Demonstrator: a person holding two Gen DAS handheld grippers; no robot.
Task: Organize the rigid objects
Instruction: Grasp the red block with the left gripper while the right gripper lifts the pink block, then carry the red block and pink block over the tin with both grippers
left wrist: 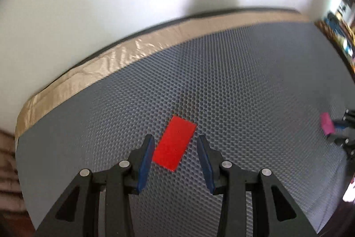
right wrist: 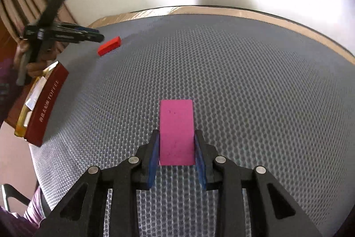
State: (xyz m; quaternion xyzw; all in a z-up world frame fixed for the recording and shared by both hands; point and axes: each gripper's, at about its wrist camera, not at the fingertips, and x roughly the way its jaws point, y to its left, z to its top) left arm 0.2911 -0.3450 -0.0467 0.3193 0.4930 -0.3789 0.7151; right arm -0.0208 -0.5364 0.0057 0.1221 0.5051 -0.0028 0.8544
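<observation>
A flat red block (left wrist: 175,146) lies on the grey honeycomb mat (left wrist: 244,81). My left gripper (left wrist: 174,138) hovers over it, open, with a blue pad on either side and a clear gap on the right. The right wrist view shows the same red block (right wrist: 109,46) just past the left gripper (right wrist: 97,36). My right gripper (right wrist: 176,132) is shut on a pink block (right wrist: 176,132), both blue pads pressed to its long sides. At the left wrist view's right edge, the pink block (left wrist: 327,123) sits in the right gripper (left wrist: 332,128).
A dark red box (right wrist: 45,103) with gold lettering and an open gold-lined top lies at the mat's left edge. Tan tape (left wrist: 111,59) borders the mat's far edge below a white wall. A person's hand (right wrist: 33,68) holds the left gripper.
</observation>
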